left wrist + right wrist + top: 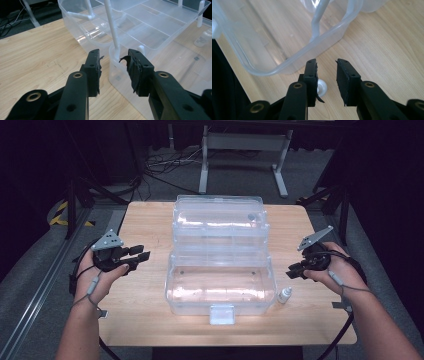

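Note:
An open clear plastic box (220,285) with fold-out trays stands in the middle of the wooden table (145,220). My left gripper (142,254) hovers left of it, jaws open and empty. In the left gripper view the left gripper (113,56) points at the box's near corner (117,72). Right of the box, my right gripper (292,271) is open and holds nothing. A small white bottle (284,295) stands by the box's front right corner, just below that gripper. In the right gripper view the bottle's top (322,88) peeks out beneath the right gripper's (326,61) left jaw.
The box's latch (222,314) hangs at the table's front edge. Behind the table stand a white desk frame (245,150) and floor cables (165,165). Bare wood lies on both sides of the box.

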Available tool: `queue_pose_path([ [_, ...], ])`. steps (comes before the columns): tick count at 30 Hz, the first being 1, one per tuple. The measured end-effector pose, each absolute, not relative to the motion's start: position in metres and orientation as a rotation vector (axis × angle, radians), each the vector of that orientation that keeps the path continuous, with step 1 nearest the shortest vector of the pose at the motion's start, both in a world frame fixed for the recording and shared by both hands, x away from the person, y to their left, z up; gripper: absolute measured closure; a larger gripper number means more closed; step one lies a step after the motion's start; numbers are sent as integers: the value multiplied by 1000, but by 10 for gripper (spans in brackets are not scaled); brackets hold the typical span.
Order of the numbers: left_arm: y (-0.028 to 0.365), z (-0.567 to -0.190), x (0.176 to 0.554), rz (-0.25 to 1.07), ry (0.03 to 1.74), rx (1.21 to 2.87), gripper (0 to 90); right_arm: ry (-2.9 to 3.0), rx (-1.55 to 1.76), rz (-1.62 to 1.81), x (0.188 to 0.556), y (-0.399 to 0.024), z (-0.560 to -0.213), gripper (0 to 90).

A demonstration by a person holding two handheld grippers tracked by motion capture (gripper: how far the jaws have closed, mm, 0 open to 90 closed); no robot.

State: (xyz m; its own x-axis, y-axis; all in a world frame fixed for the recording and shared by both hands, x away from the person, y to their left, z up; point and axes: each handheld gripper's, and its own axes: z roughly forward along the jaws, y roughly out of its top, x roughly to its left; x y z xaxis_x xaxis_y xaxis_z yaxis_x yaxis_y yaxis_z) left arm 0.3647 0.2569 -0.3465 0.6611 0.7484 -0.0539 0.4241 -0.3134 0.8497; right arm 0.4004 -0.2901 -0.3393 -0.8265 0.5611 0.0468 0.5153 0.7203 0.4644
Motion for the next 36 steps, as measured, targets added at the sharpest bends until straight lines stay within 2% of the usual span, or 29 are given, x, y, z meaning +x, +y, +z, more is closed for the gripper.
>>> queue_pose_path([
  [36, 265, -349, 358, 442, 941, 1959, 636, 3043, 603, 236, 410, -260, -365, 601],
])
